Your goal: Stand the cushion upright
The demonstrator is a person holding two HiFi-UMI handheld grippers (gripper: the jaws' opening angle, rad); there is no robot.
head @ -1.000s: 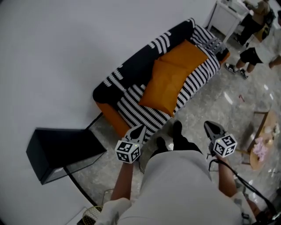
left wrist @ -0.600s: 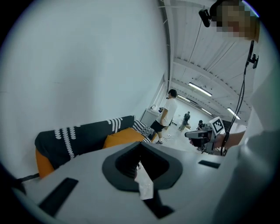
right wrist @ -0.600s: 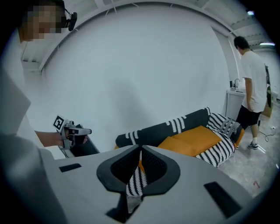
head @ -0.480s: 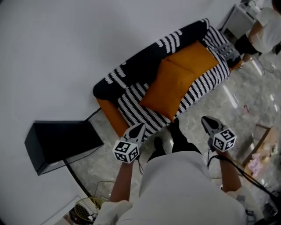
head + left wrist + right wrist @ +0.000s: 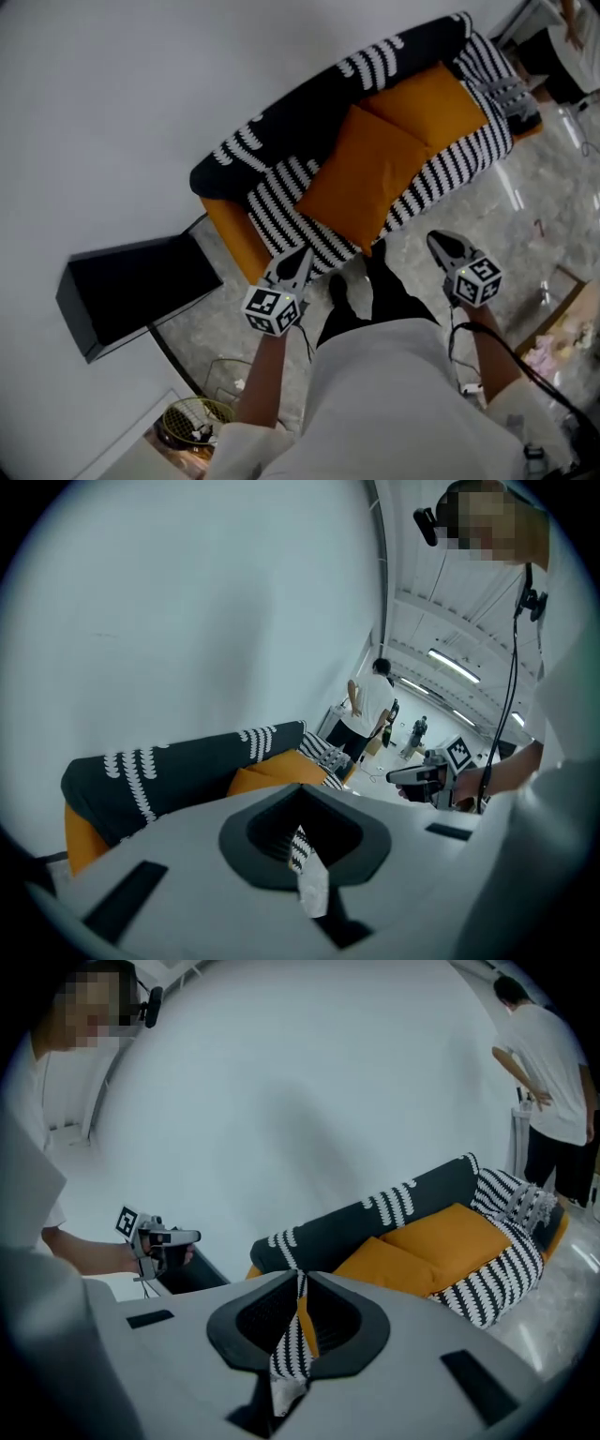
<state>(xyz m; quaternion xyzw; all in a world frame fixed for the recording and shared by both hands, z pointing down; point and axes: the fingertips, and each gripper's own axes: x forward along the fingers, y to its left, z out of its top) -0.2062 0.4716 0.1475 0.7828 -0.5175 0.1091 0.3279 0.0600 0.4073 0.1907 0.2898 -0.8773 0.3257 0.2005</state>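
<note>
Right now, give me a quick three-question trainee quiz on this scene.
1. True or false: the left gripper and right gripper are both shut and empty.
2. The cushions on the sofa are: A orange, B green, C white.
3. How many cushions lie on the sofa?
Key: 1 true; 2 A; 3 two.

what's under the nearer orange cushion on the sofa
The black-and-white striped cover shows all around the orange cushion, draped over the sofa. Whatever lies directly beneath the cushion is covered.
</note>
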